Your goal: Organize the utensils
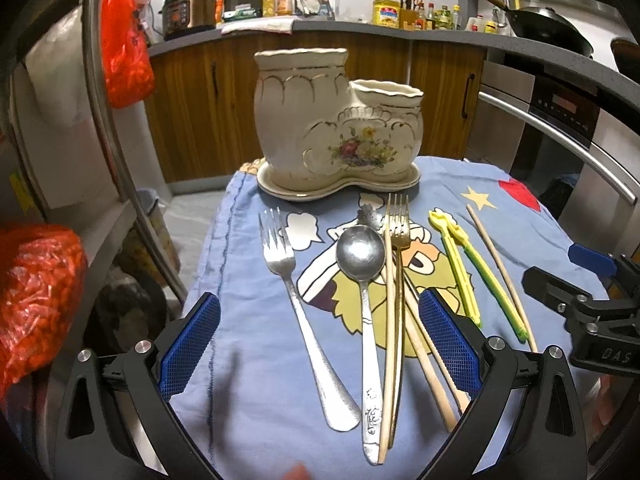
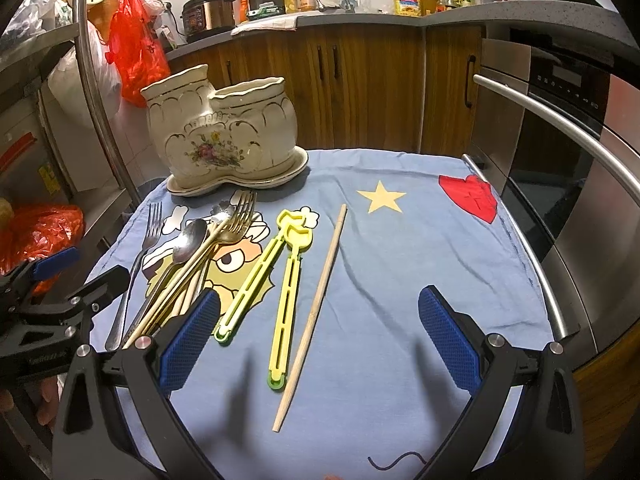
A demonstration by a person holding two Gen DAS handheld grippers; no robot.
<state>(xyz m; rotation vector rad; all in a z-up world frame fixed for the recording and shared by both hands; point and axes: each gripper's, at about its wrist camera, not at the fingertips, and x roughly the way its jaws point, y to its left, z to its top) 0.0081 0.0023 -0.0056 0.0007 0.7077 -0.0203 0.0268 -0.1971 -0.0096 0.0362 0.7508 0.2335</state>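
A kitchen worktop under a blue cartoon cloth (image 2: 400, 240) is seen, both sets of jaws held wide and empty: the left gripper (image 1: 320, 348) above the metal cutlery, the right gripper (image 2: 320, 336) near a lone wooden chopstick (image 2: 316, 308). The silver fork (image 1: 304, 320) and spoon (image 1: 366, 320) are judged stiff, slippery and best pinched mid-handle. Beyond, the ceramic holder (image 1: 336, 128), judged fragile, stands on its saucer.
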